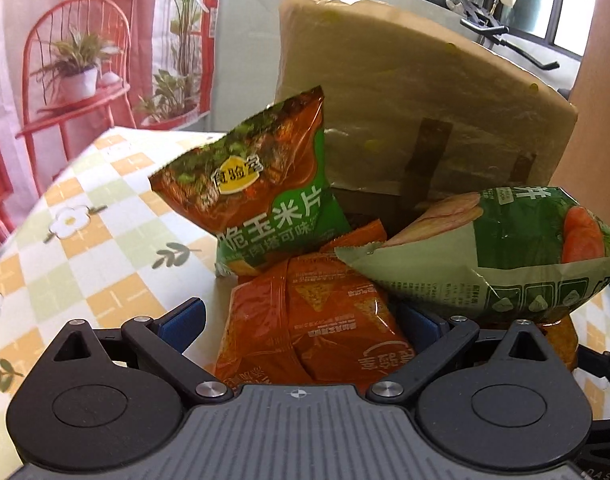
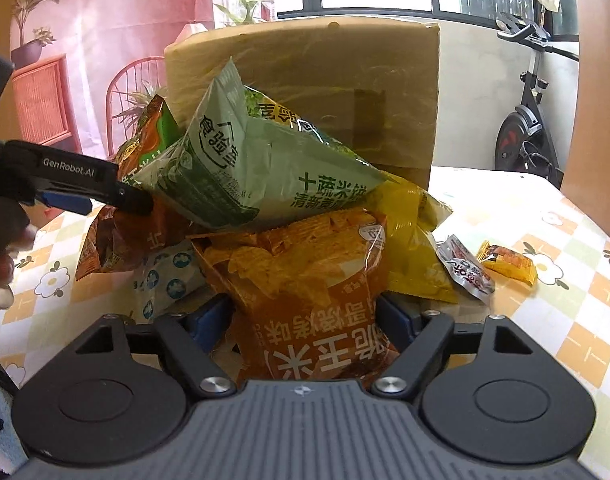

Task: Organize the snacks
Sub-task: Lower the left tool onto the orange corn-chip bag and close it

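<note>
While snack bags pile against cardboard box (image 2: 305,80) on checked tablecloth (image 2: 545,240), right gripper (image 2: 305,316) jaws spread around orange corn-chip bag (image 2: 305,280); left gripper (image 1: 301,320) jaws spread, straddling red-orange bag (image 1: 317,320); contact unclear.

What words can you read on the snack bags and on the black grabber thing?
"GenRobot.AI": on the left gripper's black arm.
"食验室": yellow badge on the green and orange bag.
"脆玉米片": same bag, white letters.
"十蔬米饼": pale green bag.
"脆玉米": upside down on the orange chip bag between the right gripper's jaws.
The fine print, and the silver packet, are too small or blurred to read.
</note>
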Demonstrator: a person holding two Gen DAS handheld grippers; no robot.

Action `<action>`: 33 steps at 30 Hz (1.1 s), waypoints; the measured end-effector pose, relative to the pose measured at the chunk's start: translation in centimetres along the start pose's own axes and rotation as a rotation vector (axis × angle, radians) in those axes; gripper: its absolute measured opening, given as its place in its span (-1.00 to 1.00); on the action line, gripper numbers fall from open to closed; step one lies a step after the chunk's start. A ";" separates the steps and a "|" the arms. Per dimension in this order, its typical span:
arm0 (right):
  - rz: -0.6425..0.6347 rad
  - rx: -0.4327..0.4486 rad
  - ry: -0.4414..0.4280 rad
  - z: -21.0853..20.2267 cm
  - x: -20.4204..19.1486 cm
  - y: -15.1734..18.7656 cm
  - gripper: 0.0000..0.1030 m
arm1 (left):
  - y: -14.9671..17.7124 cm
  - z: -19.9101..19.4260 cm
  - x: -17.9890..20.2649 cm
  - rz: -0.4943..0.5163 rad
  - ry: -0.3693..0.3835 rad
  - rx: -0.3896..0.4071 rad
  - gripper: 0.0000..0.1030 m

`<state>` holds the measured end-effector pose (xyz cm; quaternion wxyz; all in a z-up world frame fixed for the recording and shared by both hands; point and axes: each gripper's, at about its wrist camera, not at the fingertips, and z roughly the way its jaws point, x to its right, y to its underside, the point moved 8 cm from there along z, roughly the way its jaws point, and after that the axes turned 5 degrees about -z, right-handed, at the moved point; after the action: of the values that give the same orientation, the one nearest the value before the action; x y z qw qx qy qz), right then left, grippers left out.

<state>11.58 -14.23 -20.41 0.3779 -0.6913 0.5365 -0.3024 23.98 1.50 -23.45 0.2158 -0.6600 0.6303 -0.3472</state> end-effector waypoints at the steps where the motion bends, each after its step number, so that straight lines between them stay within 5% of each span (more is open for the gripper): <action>1: -0.001 0.000 0.002 0.1 0.0 0.0 0.58 | 0.1 0.1 -0.1 -0.003 0.005 0.002 1.00; 6: -0.002 -0.003 0.007 0.3 -0.2 0.1 0.60 | 0.5 2.1 -0.3 0.018 -0.005 -0.025 1.00; 12: -0.002 -0.004 0.009 0.4 -0.1 0.2 0.60 | 1.1 2.7 -0.8 -0.049 0.070 -0.027 0.85; 33: 0.001 -0.008 0.049 1.6 -0.2 0.4 0.83 | 1.1 -0.7 -0.4 -0.023 0.000 0.057 0.72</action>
<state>12.60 -13.77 -21.61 0.3619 -0.6849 0.5473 -0.3169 22.73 1.88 -23.79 0.2305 -0.6606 0.6126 -0.3677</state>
